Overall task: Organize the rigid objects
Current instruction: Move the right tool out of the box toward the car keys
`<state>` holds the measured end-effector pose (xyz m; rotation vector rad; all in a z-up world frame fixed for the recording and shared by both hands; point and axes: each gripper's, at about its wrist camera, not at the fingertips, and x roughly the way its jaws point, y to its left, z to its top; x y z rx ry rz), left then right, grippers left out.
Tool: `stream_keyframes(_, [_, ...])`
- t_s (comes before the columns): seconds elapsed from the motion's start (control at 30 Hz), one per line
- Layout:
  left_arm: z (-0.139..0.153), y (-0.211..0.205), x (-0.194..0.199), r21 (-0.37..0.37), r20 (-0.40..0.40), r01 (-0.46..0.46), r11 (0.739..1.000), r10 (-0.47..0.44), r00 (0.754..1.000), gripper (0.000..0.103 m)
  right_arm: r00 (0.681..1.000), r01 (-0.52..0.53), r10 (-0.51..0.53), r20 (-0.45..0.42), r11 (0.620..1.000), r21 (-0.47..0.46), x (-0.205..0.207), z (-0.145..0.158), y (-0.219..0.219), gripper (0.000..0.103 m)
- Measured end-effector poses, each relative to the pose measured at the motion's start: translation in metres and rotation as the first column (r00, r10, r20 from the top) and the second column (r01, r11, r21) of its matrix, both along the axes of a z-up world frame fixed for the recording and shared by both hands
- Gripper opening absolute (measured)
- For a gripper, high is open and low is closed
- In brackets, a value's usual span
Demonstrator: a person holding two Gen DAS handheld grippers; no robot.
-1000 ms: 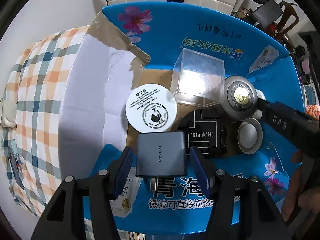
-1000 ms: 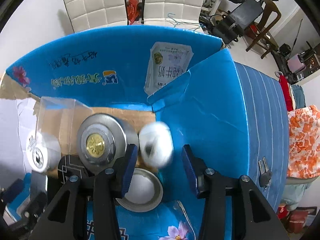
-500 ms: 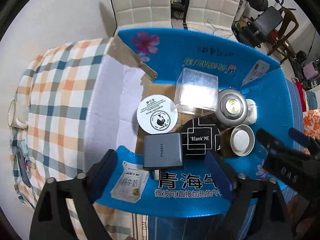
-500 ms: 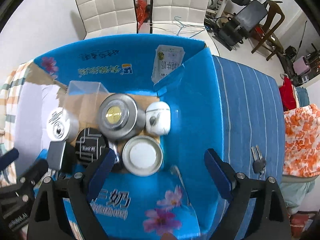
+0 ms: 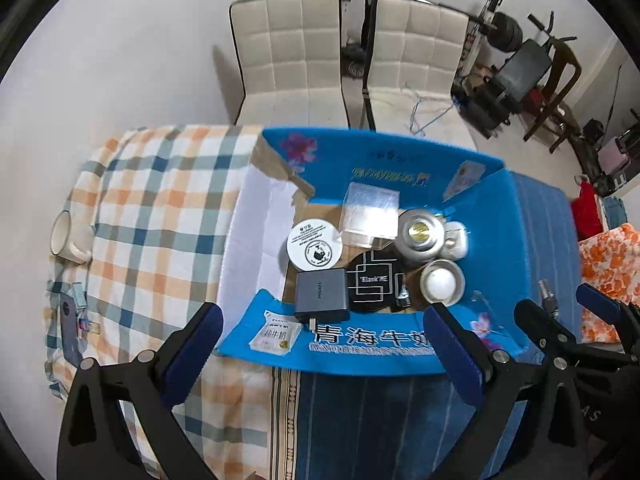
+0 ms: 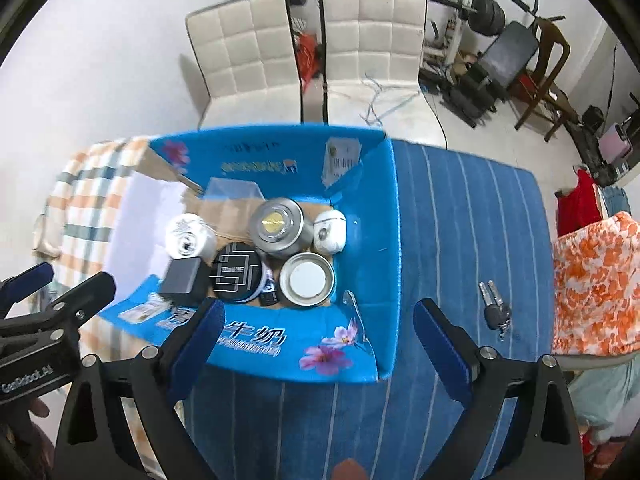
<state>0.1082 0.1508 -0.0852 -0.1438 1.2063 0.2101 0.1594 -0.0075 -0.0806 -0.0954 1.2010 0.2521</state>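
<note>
Blue carton: holds grey charger, white cream jar, black round tin, clear cube, silver can, packed side by side. Left gripper and right gripper: fingers spread wide, empty, above the carton's near flap. Keys: on blue striped cloth, outside the carton

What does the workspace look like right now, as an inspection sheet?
Surface: blue striped cloth, checked cloth.
Job's things: blue box holds grey charger, white jar, black round tin, metal tin, clear case, open tin, white earbud case.
Clutter: keys, mug.
Grippers: left gripper and right gripper open, empty.
Cables: nothing seen.
Surroundings: white chairs, gym gear.
</note>
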Motion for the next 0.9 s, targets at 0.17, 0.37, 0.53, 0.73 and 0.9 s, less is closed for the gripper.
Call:
stream_keyframes(0.17, [0.035, -0.011, -0.017, 0.003, 0.062, 0.012, 1.0, -0.012, 0.998, 0.103, 0.999, -0.002, 0.001, 0.032, 0.999, 0.043, -0.02, 0.037, -0.013, 0.097])
stream_keyframes(0.37, [0.06, -0.024, -0.03, 0.006, 0.102, 0.03, 1.0, -0.031, 0.994, 0.103, 0.998, 0.0, -0.005, 0.063, 0.997, 0.081, -0.039, 0.069, -0.032, 0.097])
stream_keyframes(0.53, [0.067, -0.035, -0.034, 0.002, 0.109, 0.048, 0.999, -0.048, 0.993, 0.103, 0.997, 0.003, -0.01, 0.077, 0.996, 0.094, -0.048, 0.081, -0.044, 0.097])
stream_keyframes(0.73, [0.057, -0.055, -0.024, -0.016, 0.103, 0.071, 0.997, -0.069, 0.992, 0.103, 0.995, 0.07, -0.077, 0.064, 0.993, 0.097, -0.038, 0.069, -0.074, 0.097])
stream_keyframes(0.9, [0.02, -0.08, 0.001, -0.058, 0.041, 0.076, 0.995, -0.073, 0.996, 0.103, 0.976, 0.218, -0.219, 0.002, 0.975, 0.044, -0.014, 0.027, -0.136, 0.098])
